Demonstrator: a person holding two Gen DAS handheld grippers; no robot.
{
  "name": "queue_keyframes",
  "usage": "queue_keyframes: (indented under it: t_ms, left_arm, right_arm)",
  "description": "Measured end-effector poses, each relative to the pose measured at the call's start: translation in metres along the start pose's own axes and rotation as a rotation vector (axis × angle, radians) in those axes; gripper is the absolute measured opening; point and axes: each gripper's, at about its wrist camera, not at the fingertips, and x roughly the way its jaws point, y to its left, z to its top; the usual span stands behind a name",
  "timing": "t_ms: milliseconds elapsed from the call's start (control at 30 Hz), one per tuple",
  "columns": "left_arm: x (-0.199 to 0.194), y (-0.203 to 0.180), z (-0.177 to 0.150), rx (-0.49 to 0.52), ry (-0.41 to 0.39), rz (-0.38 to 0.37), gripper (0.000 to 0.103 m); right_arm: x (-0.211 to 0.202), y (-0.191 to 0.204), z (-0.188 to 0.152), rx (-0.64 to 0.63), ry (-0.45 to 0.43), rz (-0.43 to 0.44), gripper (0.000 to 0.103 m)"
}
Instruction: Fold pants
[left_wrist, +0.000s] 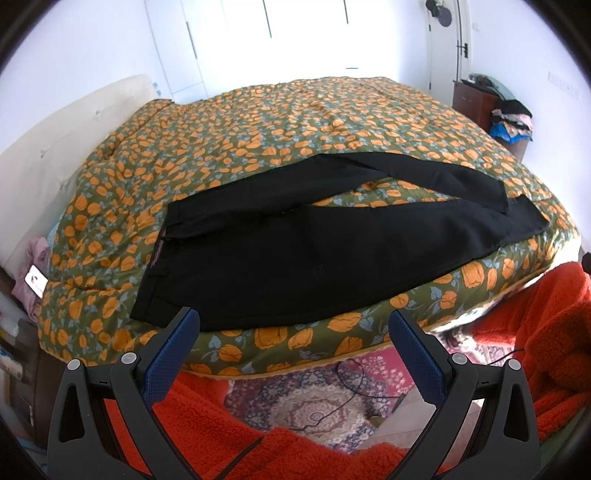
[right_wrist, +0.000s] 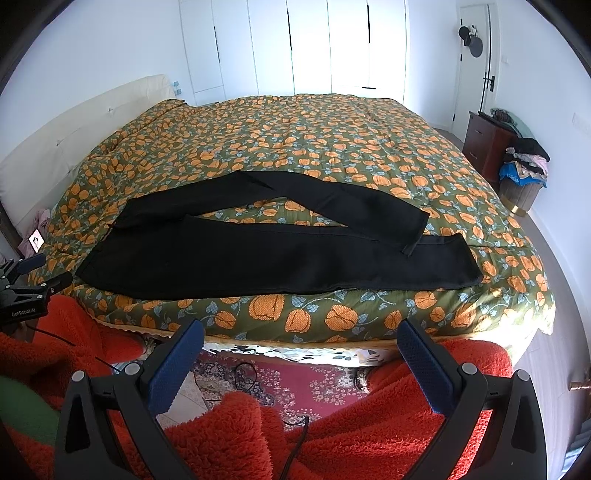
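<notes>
Left wrist view: black smooth pants (left_wrist: 295, 243) flat on quilted flowered bed (left_wrist: 258, 122), legs apart in a long V. Left gripper (left_wrist: 293, 325) wide, empty, blue dimpled pads.

Right wrist view: right gripper (right_wrist: 301, 338) wide, empty, above fluffy red fabric (right_wrist: 332, 432).

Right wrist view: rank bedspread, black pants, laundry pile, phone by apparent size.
1. Floral bedspread, largest.
2. Black pants, laid across its near edge.
3. Laundry pile, far right.
4. Phone, far left; looks smallest, though the fisheye edge shrinks both.
</notes>
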Motion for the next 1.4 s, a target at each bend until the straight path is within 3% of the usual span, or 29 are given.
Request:
queue_keyframes:
  t_ms: [1400]
  left_arm:
    - [-0.0001, -0.0030, -0.0008, 0.004, 0.005, -0.001, 0.102]
  right_arm:
    - [0.0048, -0.0025, -0.0021, 0.004, 0.011, -0.001, 0.103]
